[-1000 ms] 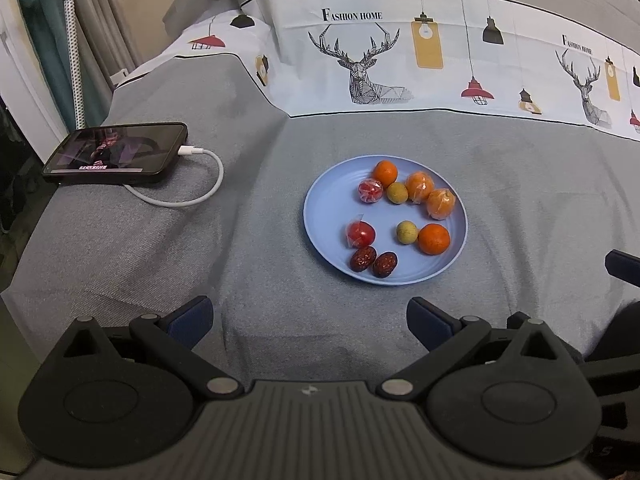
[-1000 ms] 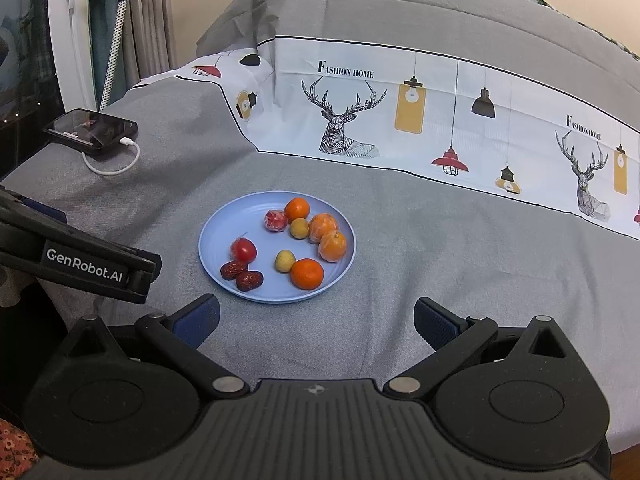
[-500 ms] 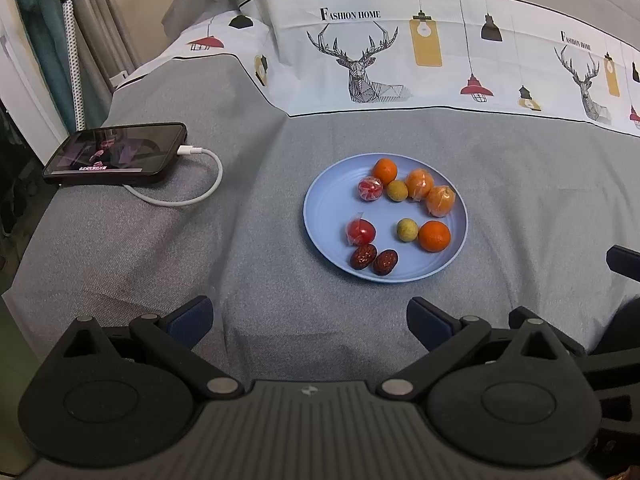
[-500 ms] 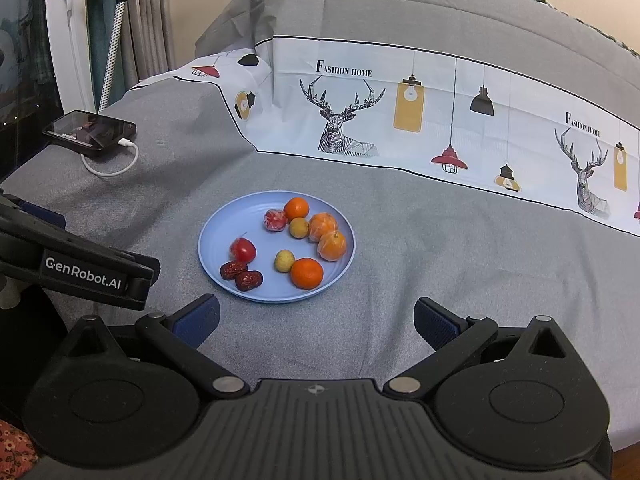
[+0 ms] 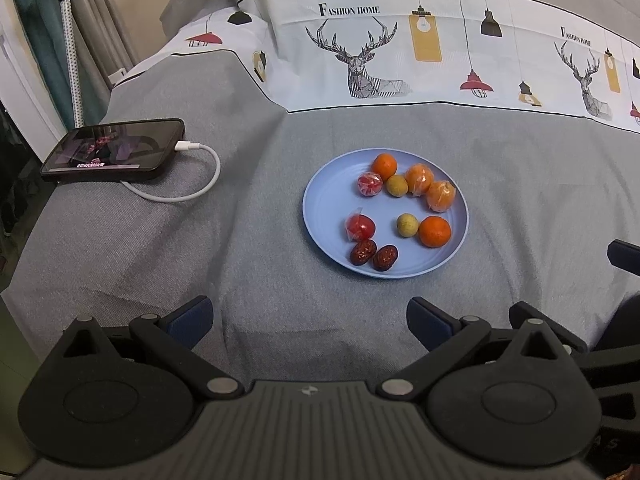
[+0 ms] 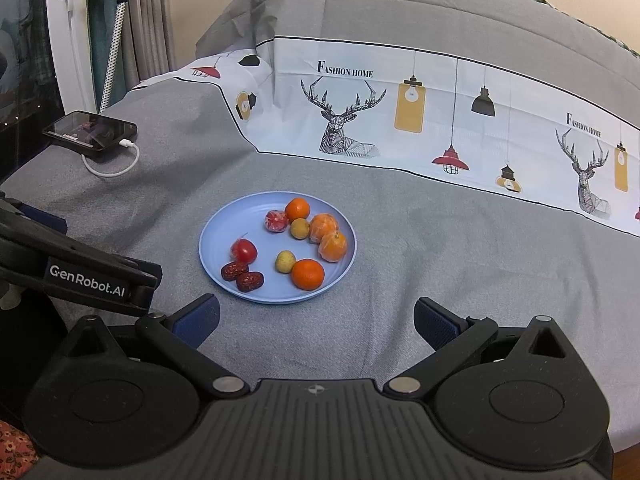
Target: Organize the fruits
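Round blue plate (image 5: 320, 208) mid-bed (image 5: 160, 248), smooth; glossy oranges (image 5: 435, 231) at 3 o'clock, wrinkled dates (image 5: 363, 252) at 7, wrapped tomato (image 5: 360, 227). Left gripper (image 5: 310, 316) and right gripper (image 6: 316, 318) both wide, empty.

The left hand-held gripper (image 5: 310, 316) hangs low over a bed (image 5: 260, 288) covered in grey cloth, its blue-padded fingers (image 5: 192, 314) spread wide with nothing between them. Ahead sits a blue plate (image 5: 332, 200) carrying the fruit. On the plate, two dark red dates (image 5: 374, 254) lie touching at 6 o'clock, a wrapped red fruit (image 5: 360, 227) just above them. An orange (image 5: 435, 231) rests at 4 o'clock beside a small yellow-green fruit (image 5: 407, 225). More oranges and another wrapped red fruit (image 5: 369, 184) cluster toward 12 and 2 o'clock. Well apart at 9 o'clock of the plate, a phone (image 5: 116, 155) lies with a white cable (image 5: 192, 184) plugged in.
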A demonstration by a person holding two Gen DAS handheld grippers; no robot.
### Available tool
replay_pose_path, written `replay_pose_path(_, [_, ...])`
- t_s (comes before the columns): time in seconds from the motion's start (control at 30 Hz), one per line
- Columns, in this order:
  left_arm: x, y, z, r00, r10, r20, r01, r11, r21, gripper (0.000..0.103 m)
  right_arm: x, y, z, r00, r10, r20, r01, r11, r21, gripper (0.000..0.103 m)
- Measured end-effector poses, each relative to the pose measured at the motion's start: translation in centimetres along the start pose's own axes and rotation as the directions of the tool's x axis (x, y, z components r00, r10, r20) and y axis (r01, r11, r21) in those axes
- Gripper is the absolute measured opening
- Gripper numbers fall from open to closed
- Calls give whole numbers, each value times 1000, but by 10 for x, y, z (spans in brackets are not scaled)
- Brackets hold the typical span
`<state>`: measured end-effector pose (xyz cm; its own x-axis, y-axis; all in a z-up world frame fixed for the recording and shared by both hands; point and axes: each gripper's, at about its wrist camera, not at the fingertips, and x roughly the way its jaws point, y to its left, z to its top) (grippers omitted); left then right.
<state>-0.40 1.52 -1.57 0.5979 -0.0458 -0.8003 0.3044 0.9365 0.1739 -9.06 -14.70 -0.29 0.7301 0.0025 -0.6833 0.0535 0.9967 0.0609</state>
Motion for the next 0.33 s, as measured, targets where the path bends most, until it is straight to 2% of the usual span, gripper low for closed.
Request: replay_pose_path(0.33, [-3,-2,-1,1000,-17,17,17,1000,8,103,-1,3,3,1000,15,10,-15,1000,-14,102])
